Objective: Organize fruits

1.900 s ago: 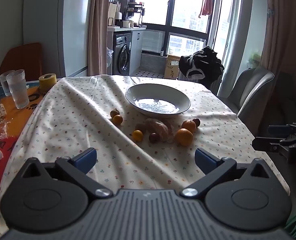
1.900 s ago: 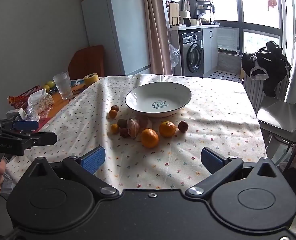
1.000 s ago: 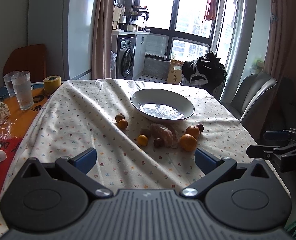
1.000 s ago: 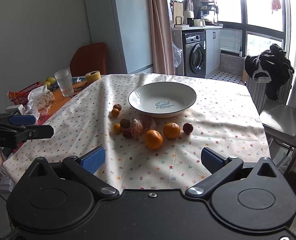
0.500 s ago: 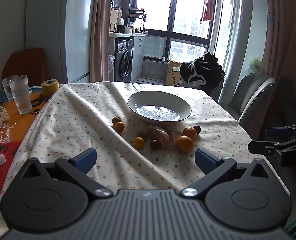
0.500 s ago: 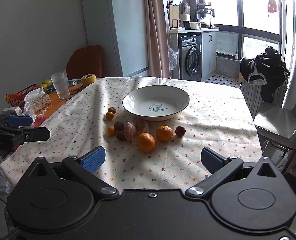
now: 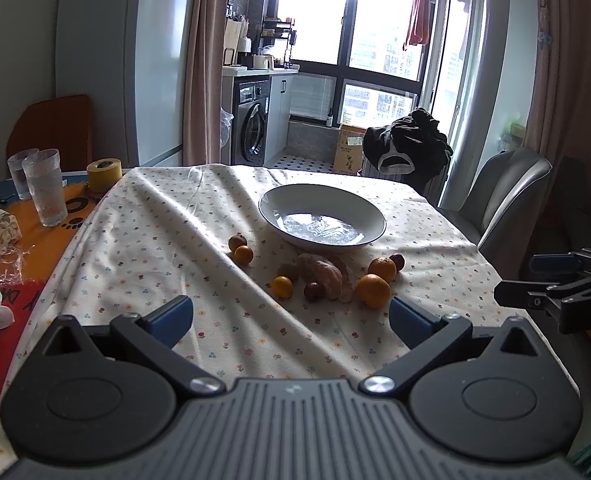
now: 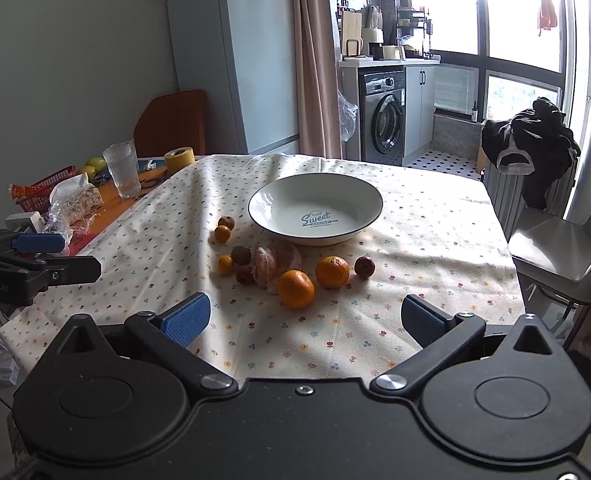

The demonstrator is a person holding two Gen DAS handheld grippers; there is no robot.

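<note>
Both the left tongs (image 7: 289,314) and right tongs (image 8: 305,318) hung spread wide and empty, short of the fruits (image 8: 295,289) scattered on the counter (image 8: 435,240) just before the empty bowl (image 8: 315,184). Best, I thought, to straddle the nearest orange squarely and squeeze gently.

Two drinking glasses (image 7: 43,186) stand near a yellow tape roll (image 7: 103,175) at the tabletop's left; behind, a white fridge (image 7: 123,64) and a washing machine (image 7: 253,126)
</note>
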